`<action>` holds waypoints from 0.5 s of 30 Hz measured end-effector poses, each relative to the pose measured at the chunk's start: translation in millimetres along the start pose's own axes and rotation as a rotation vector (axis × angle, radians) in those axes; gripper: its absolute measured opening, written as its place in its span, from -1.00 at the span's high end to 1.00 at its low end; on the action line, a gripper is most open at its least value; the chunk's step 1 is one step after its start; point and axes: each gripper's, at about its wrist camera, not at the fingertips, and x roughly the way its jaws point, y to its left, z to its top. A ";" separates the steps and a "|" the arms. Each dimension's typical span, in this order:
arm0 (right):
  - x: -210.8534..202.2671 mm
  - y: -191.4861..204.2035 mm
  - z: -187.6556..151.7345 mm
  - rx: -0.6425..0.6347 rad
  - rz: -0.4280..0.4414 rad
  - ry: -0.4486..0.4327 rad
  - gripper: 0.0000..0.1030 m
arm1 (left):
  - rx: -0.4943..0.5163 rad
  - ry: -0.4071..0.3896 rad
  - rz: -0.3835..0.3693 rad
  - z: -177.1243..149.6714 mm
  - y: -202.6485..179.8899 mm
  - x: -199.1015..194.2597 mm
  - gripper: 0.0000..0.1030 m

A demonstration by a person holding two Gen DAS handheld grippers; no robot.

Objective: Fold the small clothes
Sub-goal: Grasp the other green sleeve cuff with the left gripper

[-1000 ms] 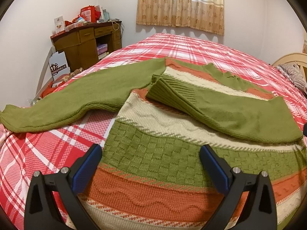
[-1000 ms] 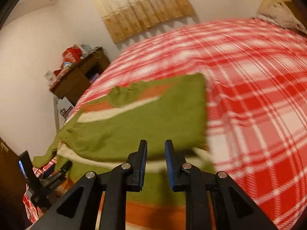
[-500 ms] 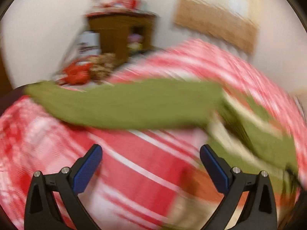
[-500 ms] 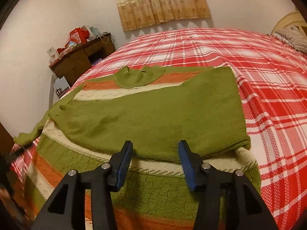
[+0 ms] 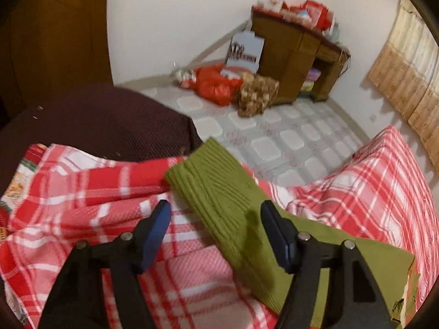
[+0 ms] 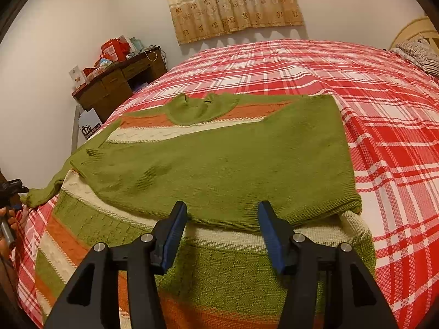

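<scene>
A green, orange and cream striped knit sweater point(image 6: 214, 164) lies flat on the red plaid bed. One green sleeve is folded across its chest; the other sleeve point(image 6: 46, 192) stretches off to the left. In the left wrist view that sleeve's ribbed cuff point(image 5: 216, 186) lies at the bed's corner. My left gripper point(image 5: 215, 219) is open, its jaws on either side of the cuff end, just above it. My right gripper point(image 6: 222, 219) is open and empty, hovering over the sweater's lower body by the folded sleeve's edge.
The red plaid bedspread point(image 6: 384, 126) covers the bed. A dark brown cover point(image 5: 96, 123) lies at the bed's corner. On the tiled floor point(image 5: 274, 137) are red bags point(image 5: 216, 82) and a wooden desk point(image 5: 296, 63). A curtain point(image 6: 233, 2) hangs on the far wall.
My left gripper has swung left from over the sweater body to the outstretched sleeve's cuff. My right gripper has opened, let go of the folded sleeve and drawn back.
</scene>
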 end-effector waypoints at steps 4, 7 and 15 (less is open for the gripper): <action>-0.8 -0.3 -0.1 -0.001 -0.001 0.000 -0.08 | 0.056 -0.033 0.052 -6.1 -17.0 6.0 -0.15; -0.8 -0.5 0.0 0.000 0.000 0.000 -0.08 | 0.068 -0.053 0.063 -6.7 -23.0 5.7 0.23; -1.5 -0.5 -0.1 0.009 0.014 -0.003 -0.09 | 0.109 -0.115 0.025 -6.4 -21.9 -10.2 0.89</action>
